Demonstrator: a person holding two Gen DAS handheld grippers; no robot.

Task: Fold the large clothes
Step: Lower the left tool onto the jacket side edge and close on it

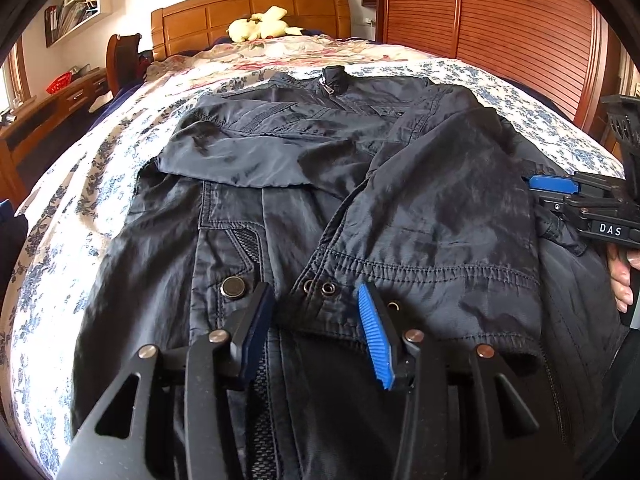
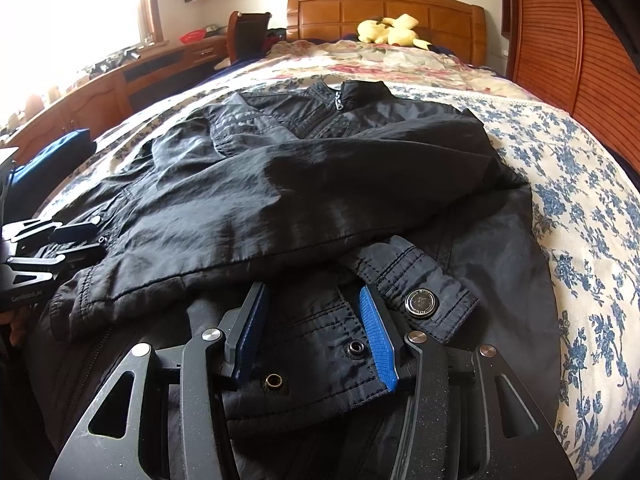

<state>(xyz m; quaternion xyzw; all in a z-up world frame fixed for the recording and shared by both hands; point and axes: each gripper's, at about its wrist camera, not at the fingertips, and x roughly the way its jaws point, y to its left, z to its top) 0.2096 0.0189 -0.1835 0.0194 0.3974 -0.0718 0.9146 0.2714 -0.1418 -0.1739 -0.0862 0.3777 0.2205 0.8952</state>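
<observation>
left wrist view: the left tool (image 1: 316, 312) hovers low over the hem of a dark jacket (image 1: 320, 184) spread on the bed (image 1: 80, 184), its blue pads apart with only cloth lying under the gap, nothing pinched. a metal snap button (image 1: 233, 286) sits just ahead of its left finger, and a folded sleeve (image 1: 440, 216) lies ahead and to its right. the right tool (image 1: 576, 196) enters from the far right edge.

right wrist view: the right tool (image 2: 314, 312) has its jaws parted over a cuff band of the jacket (image 2: 304, 184); the pads straddle the cloth without pressing. a round button (image 2: 420, 302) lies just right of its right finger. the left tool (image 2: 60, 244) shows at the far left.
</observation>
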